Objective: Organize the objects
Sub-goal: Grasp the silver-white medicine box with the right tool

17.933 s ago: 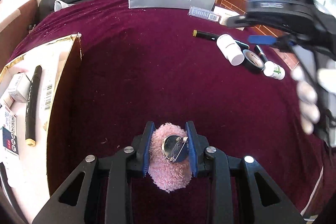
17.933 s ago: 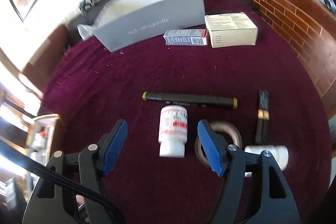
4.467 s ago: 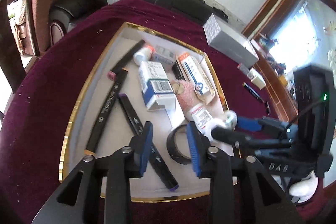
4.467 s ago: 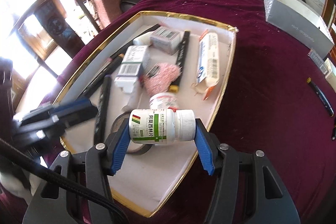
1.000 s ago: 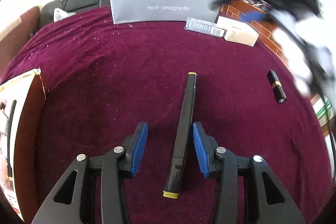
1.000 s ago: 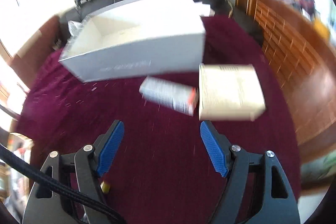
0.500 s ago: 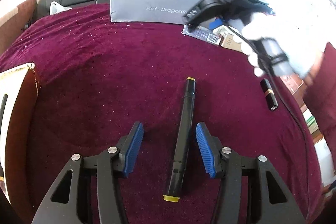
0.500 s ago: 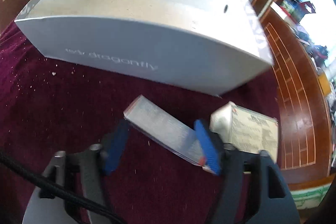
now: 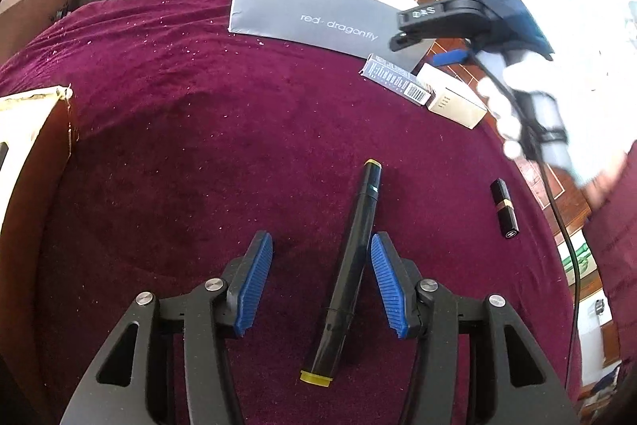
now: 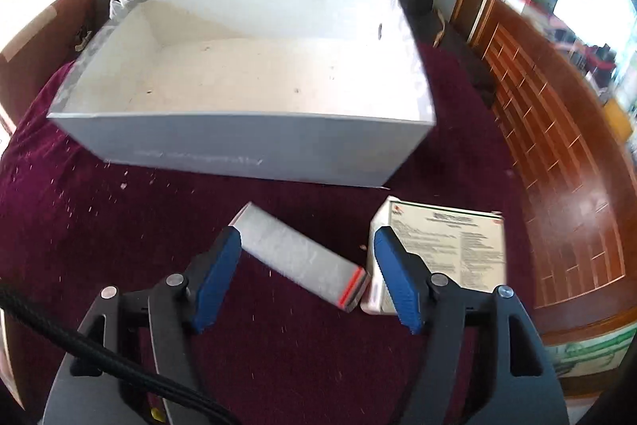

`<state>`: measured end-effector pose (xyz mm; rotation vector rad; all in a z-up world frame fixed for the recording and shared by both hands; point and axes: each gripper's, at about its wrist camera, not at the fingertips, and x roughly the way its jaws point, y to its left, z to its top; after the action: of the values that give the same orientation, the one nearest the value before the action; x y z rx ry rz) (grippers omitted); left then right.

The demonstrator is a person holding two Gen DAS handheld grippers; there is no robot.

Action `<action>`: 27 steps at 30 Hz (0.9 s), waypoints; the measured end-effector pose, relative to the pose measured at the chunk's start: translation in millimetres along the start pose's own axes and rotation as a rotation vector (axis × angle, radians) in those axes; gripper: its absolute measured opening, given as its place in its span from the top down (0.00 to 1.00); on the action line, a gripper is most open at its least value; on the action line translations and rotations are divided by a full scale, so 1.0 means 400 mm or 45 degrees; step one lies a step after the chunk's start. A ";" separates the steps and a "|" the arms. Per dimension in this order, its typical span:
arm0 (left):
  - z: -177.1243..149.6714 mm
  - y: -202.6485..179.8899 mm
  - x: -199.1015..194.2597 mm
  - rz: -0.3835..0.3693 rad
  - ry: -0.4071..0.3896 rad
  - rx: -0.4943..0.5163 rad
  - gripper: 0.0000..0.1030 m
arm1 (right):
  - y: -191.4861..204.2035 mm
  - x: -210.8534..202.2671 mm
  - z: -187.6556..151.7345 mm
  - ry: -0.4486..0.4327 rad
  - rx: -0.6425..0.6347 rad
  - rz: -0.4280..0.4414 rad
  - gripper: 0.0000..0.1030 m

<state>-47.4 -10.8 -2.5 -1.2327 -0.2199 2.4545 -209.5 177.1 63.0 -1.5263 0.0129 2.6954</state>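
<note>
Bright daylight, strong fisheye bend.
Window glare whitens the upper right; the gloved hand (image 9: 529, 106) and shelves blur.

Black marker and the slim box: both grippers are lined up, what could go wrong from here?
The black marker lies skewed, close to the left gripper's right pad, so it may pivot on closing. The slim box sits diagonally across the right gripper; its jaws, just opening, may catch corners or nudge the printed carton.

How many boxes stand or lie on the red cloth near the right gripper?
3. The big grey open box at the back; the small grey carton lying between the open jaws; the white printed box just right of it, touching its end. None seems hidden.
</note>
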 end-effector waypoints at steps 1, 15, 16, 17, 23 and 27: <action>0.000 0.000 0.001 0.000 0.001 0.004 0.55 | 0.005 0.033 0.024 0.019 0.012 0.019 0.33; 0.007 0.042 0.004 -0.106 0.009 -0.081 0.54 | 0.097 0.048 -0.087 0.214 -0.128 0.034 0.77; 0.009 0.039 0.005 -0.096 0.015 -0.070 0.54 | 0.097 0.034 -0.098 0.206 -0.123 0.035 0.77; 0.010 0.031 0.006 -0.069 0.023 -0.054 0.54 | 0.096 0.014 -0.119 0.204 -0.125 0.035 0.77; 0.014 -0.042 0.034 0.102 0.083 0.099 0.47 | 0.032 -0.106 -0.244 0.220 -0.042 0.119 0.77; -0.004 -0.107 0.067 0.239 0.060 0.279 0.43 | -0.044 -0.201 -0.346 0.191 0.065 0.207 0.77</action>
<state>-49.2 39.3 -10.3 -1.2619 0.1812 2.5203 -48.8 187.8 61.1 -1.7809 0.2190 2.6671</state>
